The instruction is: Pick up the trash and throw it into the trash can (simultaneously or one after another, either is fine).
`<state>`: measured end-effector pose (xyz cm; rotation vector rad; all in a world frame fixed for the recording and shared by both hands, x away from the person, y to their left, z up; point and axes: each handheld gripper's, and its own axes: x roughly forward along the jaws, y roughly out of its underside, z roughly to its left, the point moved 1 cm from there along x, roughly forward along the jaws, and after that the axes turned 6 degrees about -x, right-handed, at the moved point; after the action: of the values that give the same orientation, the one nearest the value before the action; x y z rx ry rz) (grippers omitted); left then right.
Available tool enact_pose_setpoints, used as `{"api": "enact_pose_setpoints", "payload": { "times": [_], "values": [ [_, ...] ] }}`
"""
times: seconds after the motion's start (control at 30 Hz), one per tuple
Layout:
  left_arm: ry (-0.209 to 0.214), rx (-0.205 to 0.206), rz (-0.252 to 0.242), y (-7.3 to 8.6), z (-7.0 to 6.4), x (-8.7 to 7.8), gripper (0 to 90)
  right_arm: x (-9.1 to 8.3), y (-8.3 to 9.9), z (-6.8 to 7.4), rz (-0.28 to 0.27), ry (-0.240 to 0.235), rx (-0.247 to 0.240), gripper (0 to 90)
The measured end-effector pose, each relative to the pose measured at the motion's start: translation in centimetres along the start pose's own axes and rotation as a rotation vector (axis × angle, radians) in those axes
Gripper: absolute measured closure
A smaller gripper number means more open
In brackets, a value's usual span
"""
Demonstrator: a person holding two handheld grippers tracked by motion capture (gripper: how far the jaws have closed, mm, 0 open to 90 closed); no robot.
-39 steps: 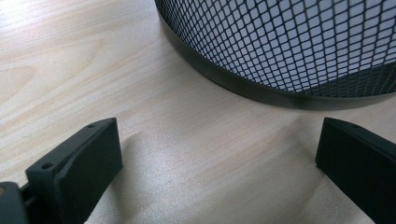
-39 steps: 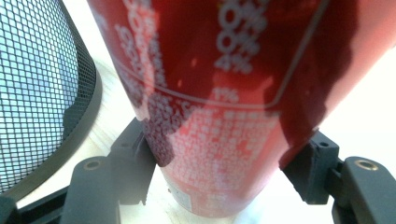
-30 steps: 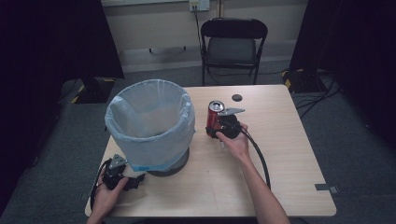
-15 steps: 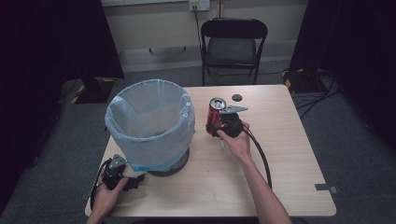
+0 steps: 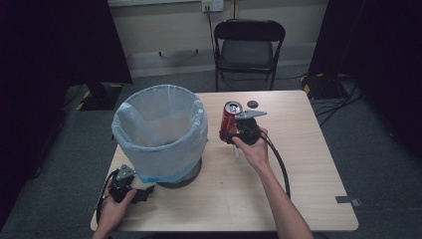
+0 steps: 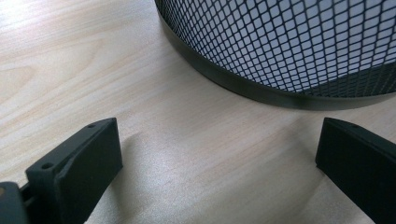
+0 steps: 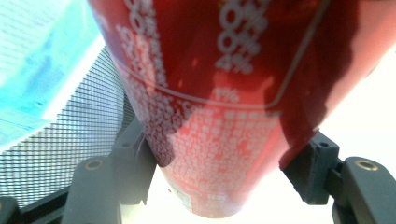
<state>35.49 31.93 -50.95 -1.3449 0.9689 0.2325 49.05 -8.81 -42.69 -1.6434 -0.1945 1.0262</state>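
Gripping: the right gripper (image 5: 232,133) had its jaws closed on the lower body of a red can (image 5: 229,118), one black jaw pressed to each side, as the right gripper view showed with the red can (image 7: 219,107) close up.
Can position: it stood roughly upright with its opened top facing up, just right of the bin; whether its base touched the table could not be told.
Can surface: red with small white print, too blurred to read.
Right hand: the person's right hand (image 5: 255,149) held the gripper's handle from behind, a black cable (image 5: 279,164) trailing back along the forearm.
Left gripper: the left gripper (image 5: 144,193) lay low near the table's front left corner, held by the left hand (image 5: 114,209); in the left gripper view its jaws stood wide apart with only bare wood between them.
Bin: a black mesh wastebasket (image 5: 160,137) lined with a pale blue bag stood on the left half of the table; its base curved just beyond the left gripper's jaws, the wastebasket (image 6: 289,51) not touching them.
Table: light wood table (image 5: 298,194).
Small object: a dark round disc (image 5: 253,104) lay on the table beyond the can, apart from it.
Background: a black folding chair (image 5: 249,47) stood behind the table.
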Motion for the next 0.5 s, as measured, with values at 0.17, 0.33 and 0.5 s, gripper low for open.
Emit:
{"api": "enact_pose_setpoints", "payload": {
  "times": [0.17, 0.33, 0.5],
  "values": [
    [0.0, 0.0, 0.0, 0.0, 0.0, 0.0, 0.0, -0.5, -0.7, 0.3, -0.015, -0.01, -0.013, 34.3],
    [0.0, 0.0, 0.0, 0.0, 0.0, 0.0, 0.0, -0.8, -1.3, 0.5, -0.043, -0.015, -0.013, 34.4],
    [-0.001, 0.002, 0.0, 0.0, 0.0, 0.0, 0.0, -1.3, -1.8, 0.8, -0.052, -0.018, -0.021, 34.4]
  ]
}}
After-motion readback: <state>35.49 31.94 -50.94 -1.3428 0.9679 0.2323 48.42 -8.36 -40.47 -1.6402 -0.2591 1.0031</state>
